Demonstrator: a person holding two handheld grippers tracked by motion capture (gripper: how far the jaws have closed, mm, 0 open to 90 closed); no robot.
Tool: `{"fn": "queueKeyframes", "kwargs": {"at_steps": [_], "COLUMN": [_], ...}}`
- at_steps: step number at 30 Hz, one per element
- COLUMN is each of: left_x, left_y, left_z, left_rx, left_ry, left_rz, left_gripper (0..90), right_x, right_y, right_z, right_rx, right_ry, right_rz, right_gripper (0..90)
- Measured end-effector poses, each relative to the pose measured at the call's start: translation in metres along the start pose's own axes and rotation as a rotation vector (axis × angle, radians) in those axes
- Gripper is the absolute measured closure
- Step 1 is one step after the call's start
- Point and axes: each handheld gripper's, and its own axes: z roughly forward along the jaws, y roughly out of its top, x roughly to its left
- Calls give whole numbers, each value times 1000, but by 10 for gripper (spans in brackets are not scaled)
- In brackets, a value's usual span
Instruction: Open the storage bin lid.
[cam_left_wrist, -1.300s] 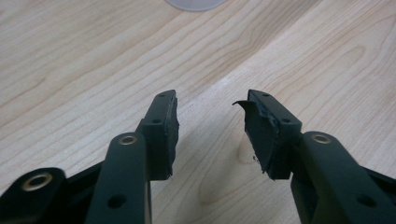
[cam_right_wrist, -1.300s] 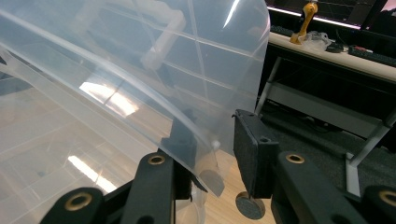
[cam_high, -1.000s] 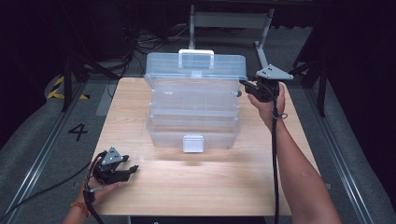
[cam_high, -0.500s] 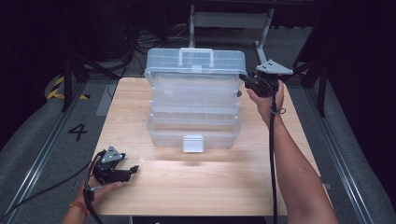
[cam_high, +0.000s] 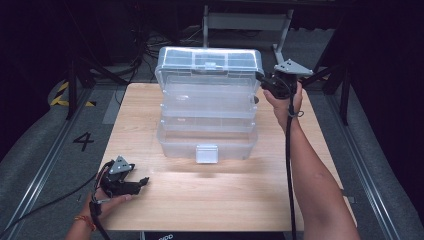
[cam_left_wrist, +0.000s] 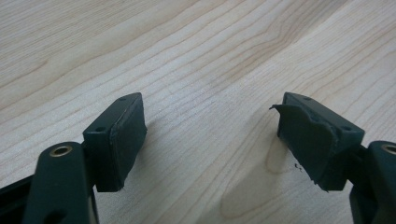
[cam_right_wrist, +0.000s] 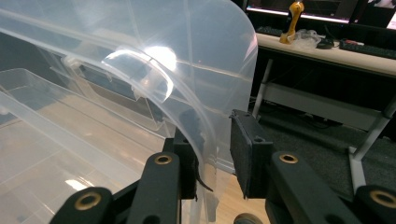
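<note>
Right gripper view looks along the right gripper, whose jaws stand on either side of the clear lid of a plastic box, one inside the curved wall and one outside. A slim gap shows between the outer pad and the plastic, so I cannot tell whether the jaws truly clamp it. From the high view, that gripper is at the far right corner of the box, at the lid's right edge, held by the person's right hand. The box is a clear stepped organiser standing on the far half of the wooden table, its white latch facing the near side. The left gripper rests low at the near left corner of the table in the left hand, well apart from the box. Its own view shows its jaws wide apart over bare wood.
</note>
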Motion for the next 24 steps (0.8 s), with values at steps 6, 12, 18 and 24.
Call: {"fn": "queueKeyframes", "kwargs": {"at_steps": [6,12,18,24], "left_x": [0,0,-1,-1], "left_y": [0,0,-1,-1], "left_z": [0,-1,-1,-1], "left_rx": [0,-1,3,3], "left_ry": [1,6,3,2], "left_rz": [-1,6,2,1], "left_gripper": [240,240,240,240], "right_x": [-1,-1,-4,-7], "right_y": [-1,1,4,6], "right_z": [2,4,9,13], "right_rx": [-15,-12,-3,-2], "right_ry": [-6,-18,-13,-15], "right_rz": [21,29,53,53], "right_gripper": [746,752,756,759]}}
